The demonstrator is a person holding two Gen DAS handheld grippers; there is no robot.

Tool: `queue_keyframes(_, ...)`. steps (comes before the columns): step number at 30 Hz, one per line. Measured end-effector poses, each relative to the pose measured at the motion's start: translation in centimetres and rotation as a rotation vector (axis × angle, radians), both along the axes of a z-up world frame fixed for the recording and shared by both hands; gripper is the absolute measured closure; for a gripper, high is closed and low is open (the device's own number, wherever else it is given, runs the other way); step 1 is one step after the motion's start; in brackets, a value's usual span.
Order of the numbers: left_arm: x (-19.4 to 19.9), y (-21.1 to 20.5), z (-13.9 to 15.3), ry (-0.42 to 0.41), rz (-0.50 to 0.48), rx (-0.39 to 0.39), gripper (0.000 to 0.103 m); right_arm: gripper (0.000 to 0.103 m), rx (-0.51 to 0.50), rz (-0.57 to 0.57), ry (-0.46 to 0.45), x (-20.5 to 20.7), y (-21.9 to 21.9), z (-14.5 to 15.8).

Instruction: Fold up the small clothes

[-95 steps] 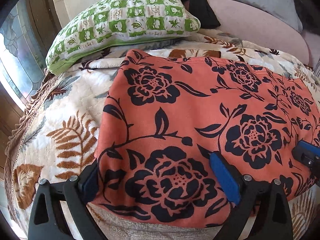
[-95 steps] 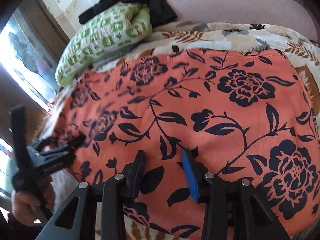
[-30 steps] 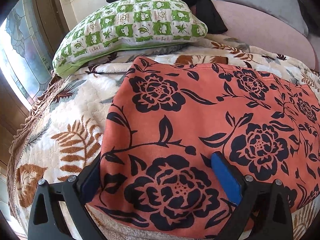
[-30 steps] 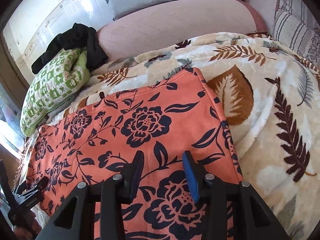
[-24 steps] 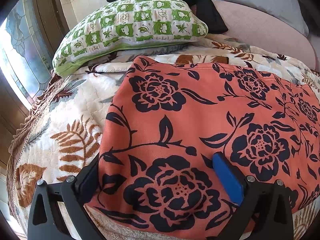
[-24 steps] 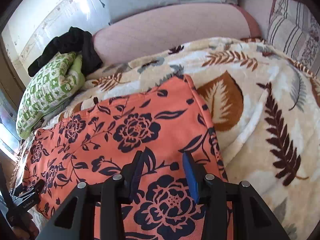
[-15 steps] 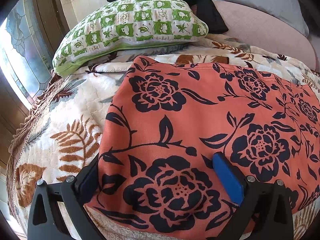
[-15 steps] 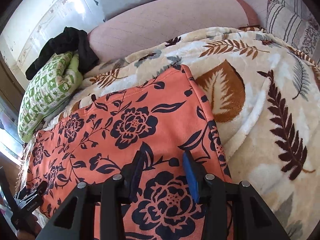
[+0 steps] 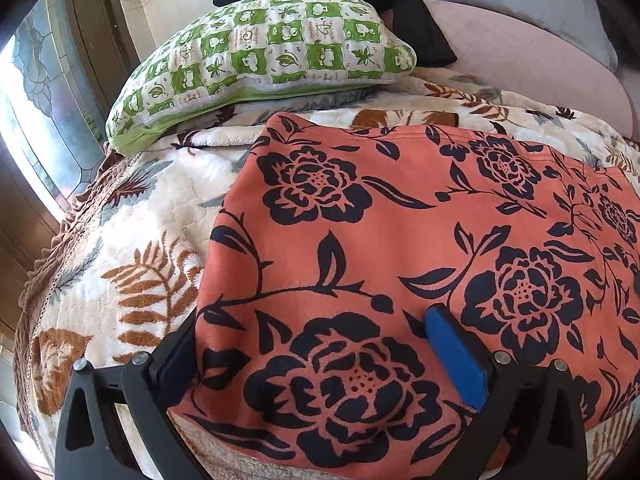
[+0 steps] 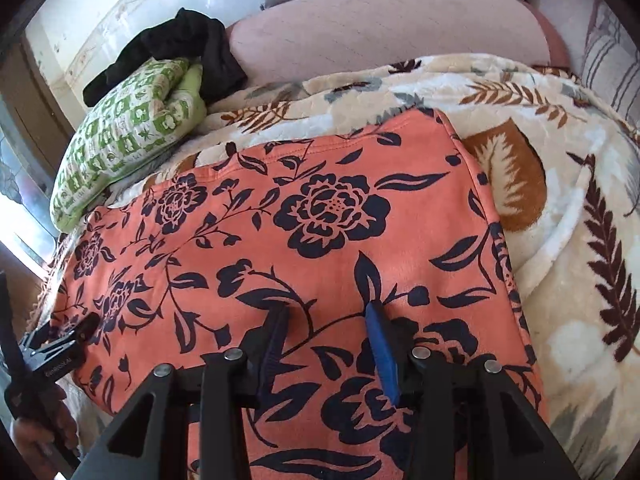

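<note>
Left gripper (image 9: 312,344): jaws wide open astride the near left corner of the cloth (image 9: 400,240), unmoved.
Right gripper (image 10: 328,340): jaws apart, gripping nothing, now swung to the right edge.
Cloth: flat on the bed (image 10: 580,240); next fold not begun.
Beyond: green pillow (image 9: 260,52).

Room to my right, clutter at the head

My right has bare leaf-print fleece blanket (image 10: 568,240); a green-checked cotton pillow (image 9: 264,52) under crumpled black fabric (image 10: 176,48) blocks far left.

An orange garment (image 9: 400,240) with black flower print lies spread flat on the leaf-patterned blanket (image 10: 560,200).
</note>
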State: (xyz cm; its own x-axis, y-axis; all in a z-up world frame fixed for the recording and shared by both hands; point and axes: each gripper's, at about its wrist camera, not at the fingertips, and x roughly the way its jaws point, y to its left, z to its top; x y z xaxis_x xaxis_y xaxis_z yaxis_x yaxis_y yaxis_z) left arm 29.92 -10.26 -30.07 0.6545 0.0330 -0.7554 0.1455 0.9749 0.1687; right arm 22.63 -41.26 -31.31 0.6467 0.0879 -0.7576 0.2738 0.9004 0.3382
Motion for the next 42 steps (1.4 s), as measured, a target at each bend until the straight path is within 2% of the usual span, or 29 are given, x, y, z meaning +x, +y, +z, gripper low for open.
queue_keyframes(5, -0.1, 0.2, 0.4, 0.012, 0.001, -0.016, 0.000, 0.057, 0.050, -0.011, -0.004, -0.5, -0.6, 0.3)
queue_keyframes(8, -0.6, 1.1, 1.7, -0.024, 0.010, -0.058, 0.000, 0.057, 0.052, -0.009, -0.032, -1.0, -0.4, 1.2)
queue_keyframes(11, -0.8, 2.6, 2.7, -0.043, 0.069, -0.066, 0.000, 0.057, 0.054, 0.050, -0.070, -1.3, 1.0, 2.4)
queue_keyframes(14, -1.0, 4.5, 2.9, -0.058, 0.168, -0.014, 0.000, 0.057, 0.050, 0.137, -0.095, -1.8, 3.3, 3.3)
queue_keyframes(16, -1.0, 5.7, 2.3, -0.034, 0.217, 0.018, 0.000, 0.055, 0.042, 0.182, -0.094, -2.2, 4.9, 3.4)
queue_keyframes(19, -0.9, 7.2, 0.8, 0.040, 0.232, -0.034, 0.000, 0.046, 0.056, 0.260, -0.032, -2.1, 7.0, 2.1)
queue_keyframes(20, -1.0, 7.4, 0.6, 0.048, 0.237, -0.052, 0.000, 0.046, 0.031, 0.269, -0.008, -2.1, 7.5, 1.5)
queue_keyframes(23, -2.1, 7.8, 1.3, 0.046, 0.238, -0.085, 0.000, 0.046, -0.012, 0.259, -0.022, -3.0, 8.0, 2.0)
queue_keyframes(26, -4.4, 7.9, 2.4, 0.001, 0.236, -0.108, 0.000, 0.046, 0.089, 0.213, -0.064, -4.7, 6.3, 3.4)
queue_keyframes(30, -6.7, 7.6, 3.7, -0.039, 0.220, -0.165, 0.000, 0.046, 0.121, 0.138, -0.116, -7.2, 4.3, 5.1)
queue_keyframes(35, -9.6, 6.5, 5.1, -0.093, 0.187, -0.153, 0.000, 0.046, 0.193, 0.068, -0.137, -10.6, 2.2, 5.8)
queue_keyframes(42, -11.9, 5.0, 6.2, -0.149, 0.126, -0.133, 0.000, 0.044, 0.220, 0.043, -0.148, -12.7, 1.4, 6.0)
